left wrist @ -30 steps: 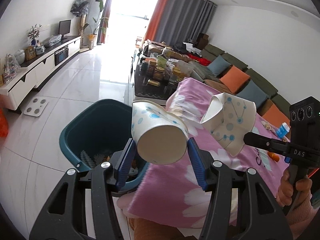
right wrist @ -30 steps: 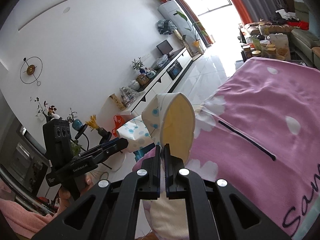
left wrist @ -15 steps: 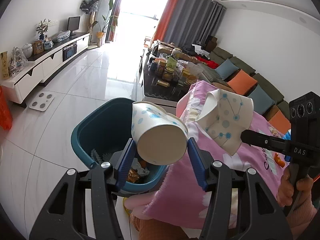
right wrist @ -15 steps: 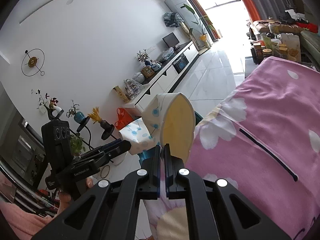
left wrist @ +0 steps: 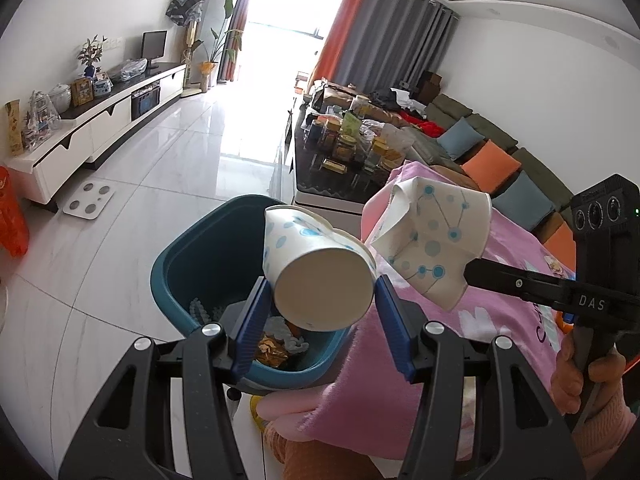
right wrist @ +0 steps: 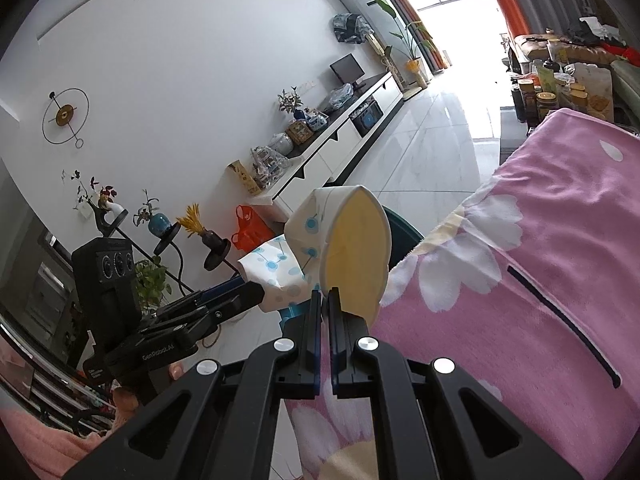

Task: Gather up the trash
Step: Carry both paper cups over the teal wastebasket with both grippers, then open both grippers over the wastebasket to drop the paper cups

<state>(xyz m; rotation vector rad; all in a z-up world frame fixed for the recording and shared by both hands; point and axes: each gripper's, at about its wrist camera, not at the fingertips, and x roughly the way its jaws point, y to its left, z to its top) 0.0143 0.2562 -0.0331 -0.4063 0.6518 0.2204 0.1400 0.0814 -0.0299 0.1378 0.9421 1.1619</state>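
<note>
My left gripper [left wrist: 322, 282] is shut on a white paper cup with blue dots [left wrist: 320, 276]. Its blue pads [left wrist: 252, 320] press the cup's sides, and the cup's base faces the camera. The cup hangs over the near rim of a teal trash bin [left wrist: 188, 264] that holds wrappers. My right gripper [right wrist: 325, 300] is shut on the wall of a crushed blue-dotted paper cup [right wrist: 352, 256], which is held beside the first cup. In the left wrist view the crushed cup [left wrist: 432, 248] and the right gripper [left wrist: 472, 272] sit just to the right. In the right wrist view the left gripper [right wrist: 248, 292] shows with its cup [right wrist: 276, 268].
A pink flowered cloth [left wrist: 520, 264] [right wrist: 540, 240] covers the table beside the bin. Beyond it stand a dark coffee table with jars [left wrist: 340, 152] and a sofa with cushions [left wrist: 488, 160]. A white TV cabinet [left wrist: 92, 128], a floor scale [left wrist: 90, 200] and an orange bag [left wrist: 12, 216] are to the left.
Both cups have come nearer the bin, which now lies more directly under the left cup. The crushed cup has closed in on the left cup. Both grips are unchanged.
</note>
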